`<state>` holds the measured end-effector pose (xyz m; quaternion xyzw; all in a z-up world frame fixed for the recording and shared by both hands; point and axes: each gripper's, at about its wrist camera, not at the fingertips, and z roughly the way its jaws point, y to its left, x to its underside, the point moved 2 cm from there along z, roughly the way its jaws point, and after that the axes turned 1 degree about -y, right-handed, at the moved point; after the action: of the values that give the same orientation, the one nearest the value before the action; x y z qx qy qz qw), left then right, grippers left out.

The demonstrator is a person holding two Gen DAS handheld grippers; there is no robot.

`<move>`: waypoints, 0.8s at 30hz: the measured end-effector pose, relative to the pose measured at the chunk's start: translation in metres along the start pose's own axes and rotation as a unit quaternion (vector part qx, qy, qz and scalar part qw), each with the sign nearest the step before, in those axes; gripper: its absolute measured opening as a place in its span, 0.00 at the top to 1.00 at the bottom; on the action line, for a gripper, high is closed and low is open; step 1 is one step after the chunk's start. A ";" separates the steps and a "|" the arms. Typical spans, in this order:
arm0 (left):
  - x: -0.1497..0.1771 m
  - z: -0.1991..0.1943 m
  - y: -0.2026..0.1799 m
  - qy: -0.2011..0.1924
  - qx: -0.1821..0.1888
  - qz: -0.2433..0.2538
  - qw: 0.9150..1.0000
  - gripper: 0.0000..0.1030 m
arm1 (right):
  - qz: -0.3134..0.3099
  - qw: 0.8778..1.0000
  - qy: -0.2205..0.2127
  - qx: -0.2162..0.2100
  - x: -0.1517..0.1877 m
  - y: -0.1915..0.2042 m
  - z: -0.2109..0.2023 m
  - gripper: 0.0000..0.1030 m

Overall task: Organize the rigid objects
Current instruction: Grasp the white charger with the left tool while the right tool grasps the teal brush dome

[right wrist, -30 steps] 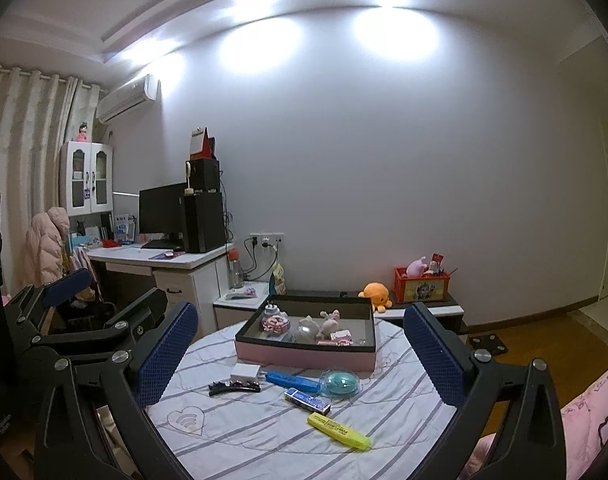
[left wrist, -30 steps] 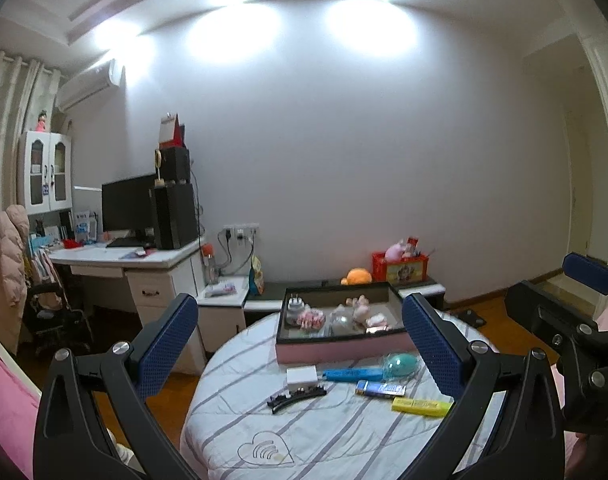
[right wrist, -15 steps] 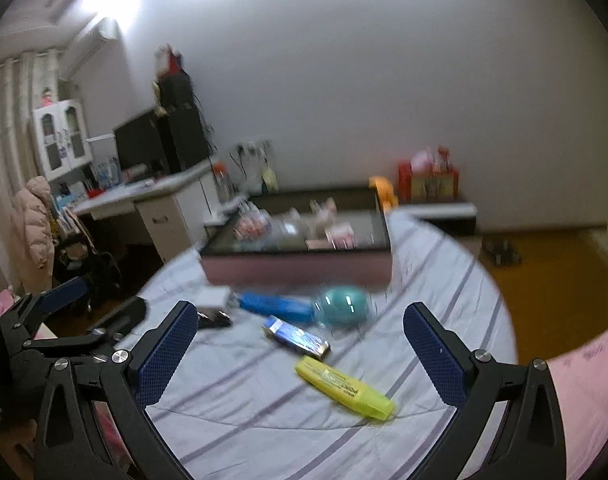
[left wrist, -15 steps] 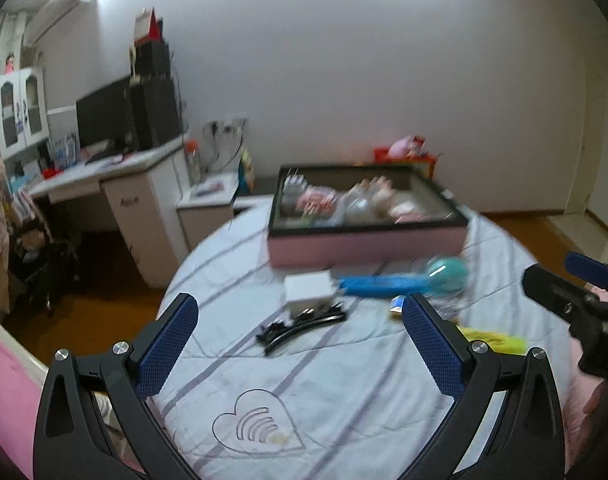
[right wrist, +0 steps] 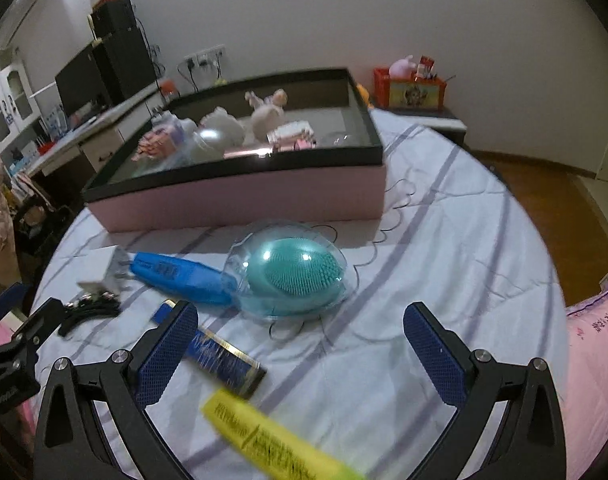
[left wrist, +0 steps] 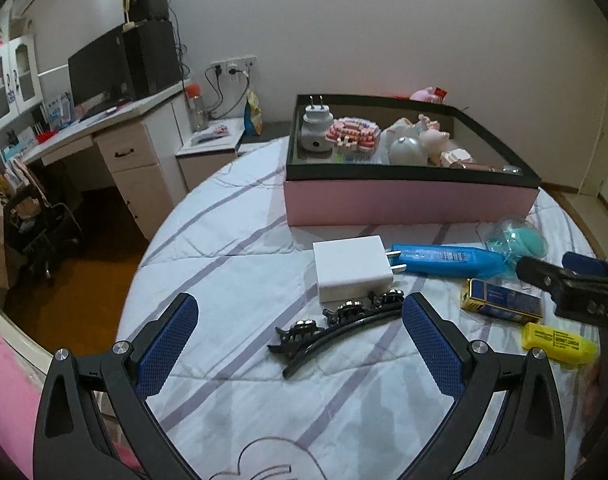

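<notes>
- Your left gripper (left wrist: 300, 344) is spread wide, holding nothing, low over the striped tablecloth (left wrist: 232, 248).
- Black hair clip (left wrist: 335, 326) lies between its fingers, nearer the right-hand pad; the clip's top end sits just beside that pad. Can't tell if they touch.
- White charger (left wrist: 351, 268) is just beyond the clip, prongs toward the blue tube (left wrist: 443, 260). Clip and charger are touching or nearly so.
- Your right gripper (right wrist: 300, 344) is also wide, nothing gripped.
- Teal brush in its clear shell (right wrist: 292, 272) lies ahead of the right gripper, roughly centred between the fingers but beyond the tips.
- Blue-and-gold pack (right wrist: 220, 356) runs under the left-hand pad of the right gripper, seen from that wrist camera; it's blurred.
- Yellow highlighter (right wrist: 272, 436) lies closest to that camera, between the finger bases, also blurred.
- Pink box with black rim (left wrist: 407, 200) stands at the far side of the table, behind all the loose items. It holds a white plug adapter (left wrist: 315, 132), figurines and other small things.
- In the left wrist view, your right gripper reaches in from the right edge, over the pack and the highlighter.
</notes>
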<state>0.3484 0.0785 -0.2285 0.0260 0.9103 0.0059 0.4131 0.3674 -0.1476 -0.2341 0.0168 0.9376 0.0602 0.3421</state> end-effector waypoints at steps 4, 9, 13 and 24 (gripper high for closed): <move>-0.002 0.011 -0.001 0.010 0.012 -0.003 1.000 0.00 | 0.004 1.000 0.012 0.011 -0.004 -0.005 0.014 0.00; -0.006 0.027 -0.006 0.026 0.019 0.003 0.999 0.00 | 0.000 1.000 0.021 0.012 -0.011 -0.004 0.019 0.00; -0.007 0.037 -0.011 0.041 0.028 0.005 0.999 0.00 | 0.002 1.000 0.029 0.007 -0.017 -0.003 0.023 0.00; -0.014 0.056 -0.016 0.066 0.035 -0.001 0.997 0.00 | -0.004 1.000 0.013 -0.016 -0.014 -0.009 0.019 0.26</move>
<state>0.3990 0.0615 -0.2551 0.0395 0.9350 -0.0250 0.3514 0.3902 -0.1552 -0.2405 0.0072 0.9409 0.0743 0.3305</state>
